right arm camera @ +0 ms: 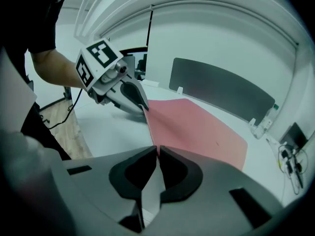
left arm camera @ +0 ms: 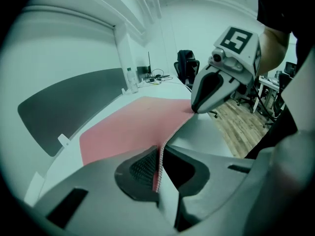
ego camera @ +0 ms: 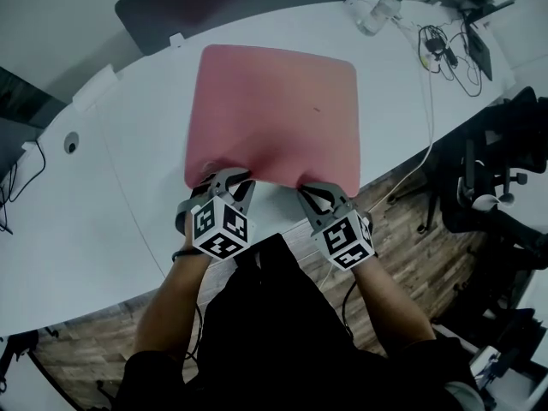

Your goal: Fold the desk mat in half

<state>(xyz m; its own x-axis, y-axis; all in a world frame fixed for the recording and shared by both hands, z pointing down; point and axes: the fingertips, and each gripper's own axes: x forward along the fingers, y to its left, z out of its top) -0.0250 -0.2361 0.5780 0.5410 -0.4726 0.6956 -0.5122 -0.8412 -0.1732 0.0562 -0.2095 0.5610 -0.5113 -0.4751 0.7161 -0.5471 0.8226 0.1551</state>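
Note:
A pink desk mat (ego camera: 274, 110) lies flat on the white table (ego camera: 120, 195), its near edge toward me. My left gripper (ego camera: 229, 181) is shut on the mat's near left corner; in the left gripper view the mat edge (left arm camera: 158, 166) stands pinched between the pads. My right gripper (ego camera: 310, 189) is shut on the near right corner, and the mat (right arm camera: 197, 127) runs away from its closed jaws (right arm camera: 157, 151). Each gripper shows in the other's view: the right gripper (left arm camera: 194, 108), the left gripper (right arm camera: 143, 106).
A clear bottle (ego camera: 379, 13) and a tangle of cables with a charger (ego camera: 443, 48) lie at the table's far right. A dark divider panel (ego camera: 171, 7) stands behind the mat. Office chairs (ego camera: 497, 178) stand on the wooden floor to the right.

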